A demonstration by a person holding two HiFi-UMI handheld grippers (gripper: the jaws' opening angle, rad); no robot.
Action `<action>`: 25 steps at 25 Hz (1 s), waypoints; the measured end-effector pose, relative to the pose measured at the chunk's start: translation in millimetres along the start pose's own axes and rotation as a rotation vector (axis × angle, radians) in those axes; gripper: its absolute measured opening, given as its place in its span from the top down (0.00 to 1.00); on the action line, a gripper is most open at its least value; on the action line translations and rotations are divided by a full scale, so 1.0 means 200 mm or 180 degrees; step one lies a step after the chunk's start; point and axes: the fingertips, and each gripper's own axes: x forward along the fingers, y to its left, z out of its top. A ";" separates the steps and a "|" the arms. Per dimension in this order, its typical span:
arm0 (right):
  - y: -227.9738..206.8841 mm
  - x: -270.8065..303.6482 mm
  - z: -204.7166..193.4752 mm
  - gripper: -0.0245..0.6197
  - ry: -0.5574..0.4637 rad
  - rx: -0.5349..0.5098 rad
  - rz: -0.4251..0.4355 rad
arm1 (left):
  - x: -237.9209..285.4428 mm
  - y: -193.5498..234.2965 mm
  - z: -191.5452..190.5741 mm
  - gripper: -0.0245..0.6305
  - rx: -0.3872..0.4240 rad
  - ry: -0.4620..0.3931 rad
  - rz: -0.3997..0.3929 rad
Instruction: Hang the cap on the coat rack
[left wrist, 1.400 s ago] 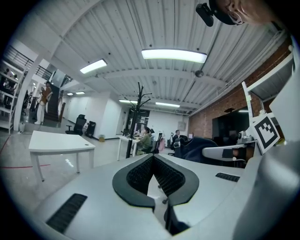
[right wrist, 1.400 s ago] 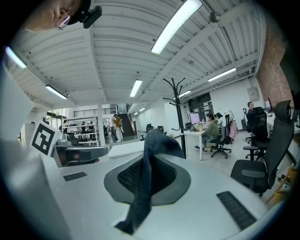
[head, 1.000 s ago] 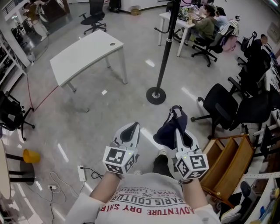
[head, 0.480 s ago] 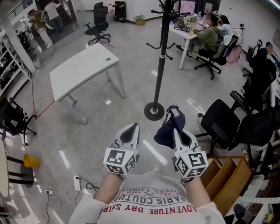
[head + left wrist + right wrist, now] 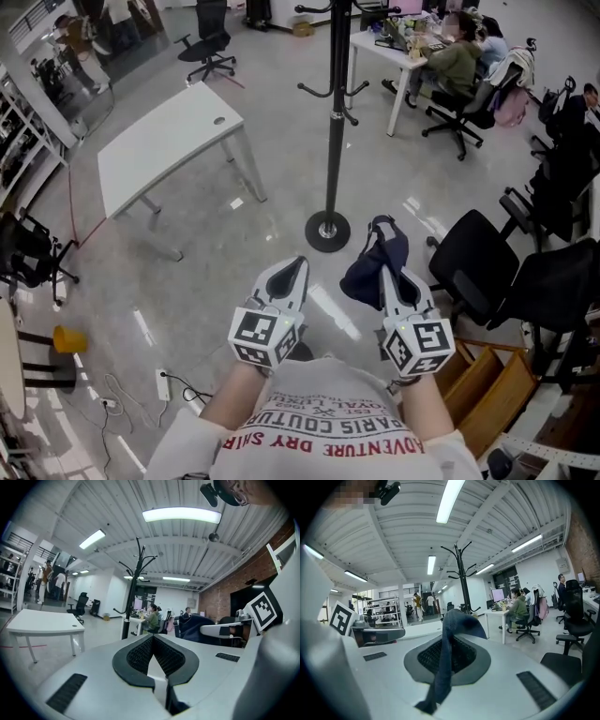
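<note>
- Closer than a second ago, the tall black metal coat rack (image 5: 333, 122) now shows its lower hooks at the top of the head view as the person walks both grippers toward it.
- Clamped tight, the right gripper (image 5: 382, 261) pinches a fold of the dark navy fabric cap (image 5: 367, 277) between its pads. The rest droops off the tip to the left.
- Beside it, the left gripper (image 5: 297, 266) is closed with nothing in it.
- Carrying stage: the cap is gripped but well apart from the coat rack, which rises ahead beyond the jaws.
- Next move likely calls for closing in, lifting the cap to a curved hook and draping it there before release.
- Left of the coat rack stands a white rectangular desk (image 5: 159, 141).
</note>
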 end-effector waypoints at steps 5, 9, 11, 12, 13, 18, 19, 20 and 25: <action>-0.08 0.26 0.02 0.93 0.0054 -0.0006 -0.0078 | 0.25 0.19 0.02 0.95 -0.0047 0.0013 -0.0045; -0.13 0.50 0.07 0.93 0.0106 -0.0054 -0.0188 | 0.50 0.34 0.08 0.95 -0.0057 0.0015 -0.0236; -0.15 0.65 0.12 0.93 0.0093 -0.0059 -0.0247 | 0.62 0.44 0.13 0.95 -0.0041 0.0016 -0.0323; -0.17 0.72 0.15 0.93 0.0079 -0.0059 -0.0278 | 0.68 0.50 0.16 0.95 -0.0028 0.0015 -0.0360; -0.18 0.80 0.17 0.93 0.0063 -0.0057 -0.0311 | 0.74 0.55 0.19 0.95 -0.0014 0.0015 -0.0397; -0.21 1.12 0.27 0.93 0.0010 -0.0019 -0.0469 | 0.96 0.83 0.30 0.95 0.0013 0.0016 -0.0515; -0.22 1.18 0.28 0.93 0.0008 -0.0004 -0.0496 | 0.99 0.88 0.31 0.95 0.0018 0.0015 -0.0522; -0.22 1.23 0.28 0.93 0.0008 0.0008 -0.0521 | 1.02 0.92 0.32 0.95 0.0024 0.0016 -0.0528; -0.28 1.44 0.30 0.93 0.0071 0.0017 -0.0547 | 1.17 1.05 0.31 0.95 -0.0048 0.0088 -0.0552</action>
